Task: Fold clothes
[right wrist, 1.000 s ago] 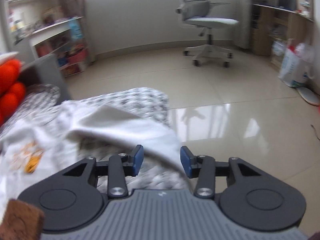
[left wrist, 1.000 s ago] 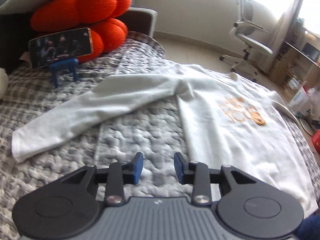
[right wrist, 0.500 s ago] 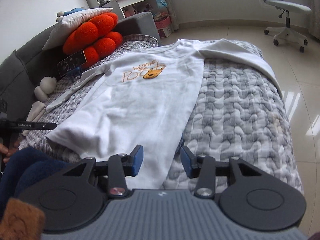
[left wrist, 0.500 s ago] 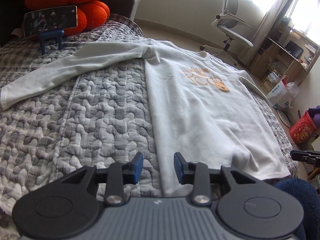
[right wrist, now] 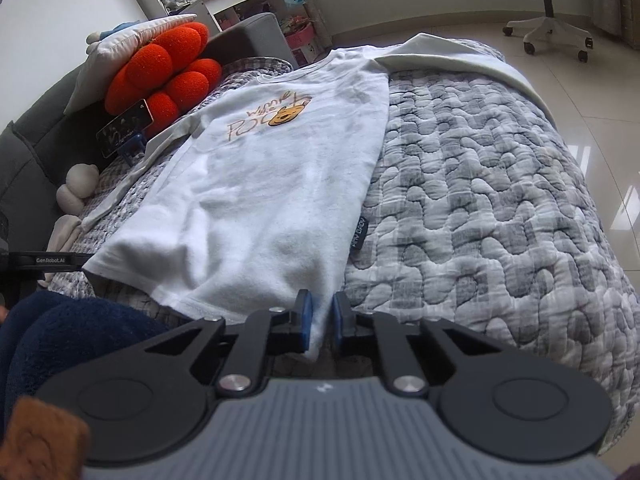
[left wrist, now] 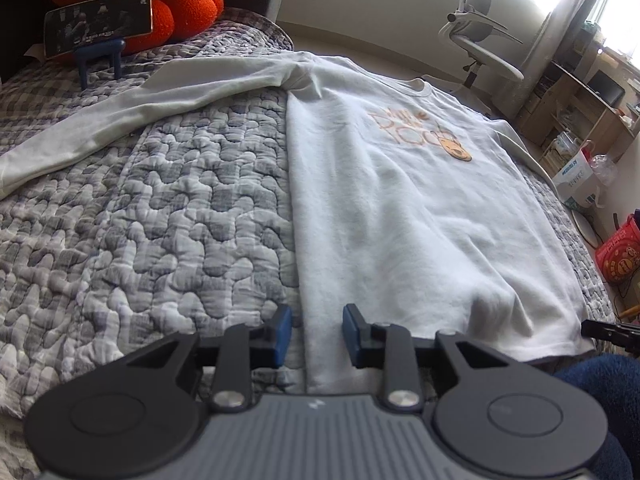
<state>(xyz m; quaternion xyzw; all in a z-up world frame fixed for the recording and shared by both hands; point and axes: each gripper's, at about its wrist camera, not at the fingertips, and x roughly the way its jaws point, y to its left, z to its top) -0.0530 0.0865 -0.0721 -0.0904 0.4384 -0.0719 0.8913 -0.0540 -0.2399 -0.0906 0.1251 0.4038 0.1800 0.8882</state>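
A white long-sleeved shirt (left wrist: 400,200) with an orange bear print lies face up and flat on the grey quilted bed (left wrist: 160,220), sleeves spread out. My left gripper (left wrist: 316,334) is at the shirt's near-left hem corner. Its jaws are closing, with the hem edge lying between the blue pads, which stand a little apart from it. My right gripper (right wrist: 321,316) is at the other hem corner of the shirt (right wrist: 260,200). Its jaws are closing, the pads nearly together and white cloth pinched in the narrow gap.
An orange cushion (right wrist: 164,76) and a phone on a blue stand (left wrist: 98,20) sit at the head of the bed. A white office chair (left wrist: 480,36) stands on the tiled floor beyond. A person's dark blue trouser legs (right wrist: 60,340) are at the near edge.
Both grippers moved from the sleeves to the shirt's bottom hem, and the right view swung from the floor to the bed. Both pairs of jaws narrowed, the right almost fully onto the cloth.
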